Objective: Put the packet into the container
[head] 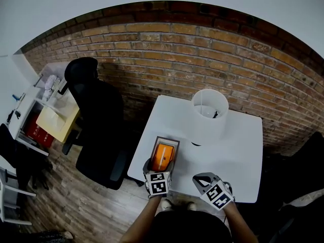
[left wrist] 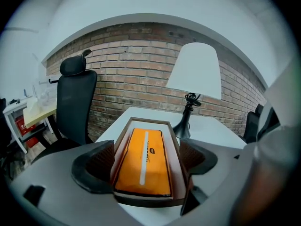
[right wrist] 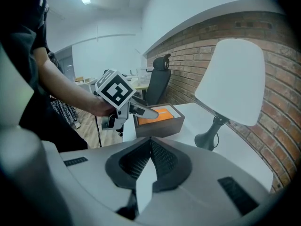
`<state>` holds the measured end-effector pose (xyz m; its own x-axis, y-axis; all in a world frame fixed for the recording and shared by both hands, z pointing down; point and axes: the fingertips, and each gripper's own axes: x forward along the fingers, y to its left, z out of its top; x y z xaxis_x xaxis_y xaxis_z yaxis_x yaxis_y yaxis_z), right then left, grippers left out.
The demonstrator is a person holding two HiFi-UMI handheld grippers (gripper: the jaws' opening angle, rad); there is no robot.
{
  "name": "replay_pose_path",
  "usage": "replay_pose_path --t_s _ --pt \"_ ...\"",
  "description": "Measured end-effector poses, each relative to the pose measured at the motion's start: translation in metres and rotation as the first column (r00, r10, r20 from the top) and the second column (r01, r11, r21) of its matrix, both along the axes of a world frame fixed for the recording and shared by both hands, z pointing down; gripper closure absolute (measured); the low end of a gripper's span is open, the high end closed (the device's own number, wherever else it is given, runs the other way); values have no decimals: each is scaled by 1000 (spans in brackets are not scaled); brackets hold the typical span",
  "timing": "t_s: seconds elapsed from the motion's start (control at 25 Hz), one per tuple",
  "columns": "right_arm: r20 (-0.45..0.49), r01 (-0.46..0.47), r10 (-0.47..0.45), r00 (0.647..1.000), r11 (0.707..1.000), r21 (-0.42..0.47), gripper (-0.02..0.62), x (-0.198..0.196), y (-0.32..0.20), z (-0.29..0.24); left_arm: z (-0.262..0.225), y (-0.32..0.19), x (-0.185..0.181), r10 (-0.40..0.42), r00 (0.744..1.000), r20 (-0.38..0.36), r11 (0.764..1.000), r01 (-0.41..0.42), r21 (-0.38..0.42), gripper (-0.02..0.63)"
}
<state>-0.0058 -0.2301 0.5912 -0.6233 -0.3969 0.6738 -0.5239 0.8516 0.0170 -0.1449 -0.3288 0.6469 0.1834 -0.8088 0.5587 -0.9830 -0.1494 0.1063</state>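
**Packet in the container, left jaws spread**

The orange packet (head: 163,156) lay flat in the brown container (head: 165,138); its print was too small to read. The left gripper (left wrist: 146,160) had its jaws spread, flanking the container's near end. The right gripper (right wrist: 149,166) had its jaws pressed together, empty. A white-shaded lamp (head: 208,116) stood behind on the bench (head: 238,146), and a black chair (head: 98,115) beside it.

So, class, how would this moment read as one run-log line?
packet: lying in container | left gripper: open, jaws astride container's near end | right gripper: shut, empty, over table
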Motion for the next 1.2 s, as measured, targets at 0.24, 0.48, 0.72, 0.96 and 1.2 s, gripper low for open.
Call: replay_pose_path --t_s 0.24,0.48,0.72,0.96,1.2 --pt "46 -18 18 999 1000 5 591 0 -3 -5 -13 3 2 36 998 -45 999 -36 -3 178" --pt "56 -38 37 998 999 19 591 0 -7 -8 -45 14 18 145 978 -147 989 -142 36 314" --pt "106 -76 71 992 996 41 591 1 -14 -20 -94 20 30 234 956 -177 964 -204 173 446" --pt "201 -114 97 975 991 76 591 1 -26 -42 -130 29 42 314 929 -198 922 -248 296 568" --pt "321 -148 102 941 982 121 591 -4 -33 -76 -166 46 55 433 887 -157 839 -334 429 598"
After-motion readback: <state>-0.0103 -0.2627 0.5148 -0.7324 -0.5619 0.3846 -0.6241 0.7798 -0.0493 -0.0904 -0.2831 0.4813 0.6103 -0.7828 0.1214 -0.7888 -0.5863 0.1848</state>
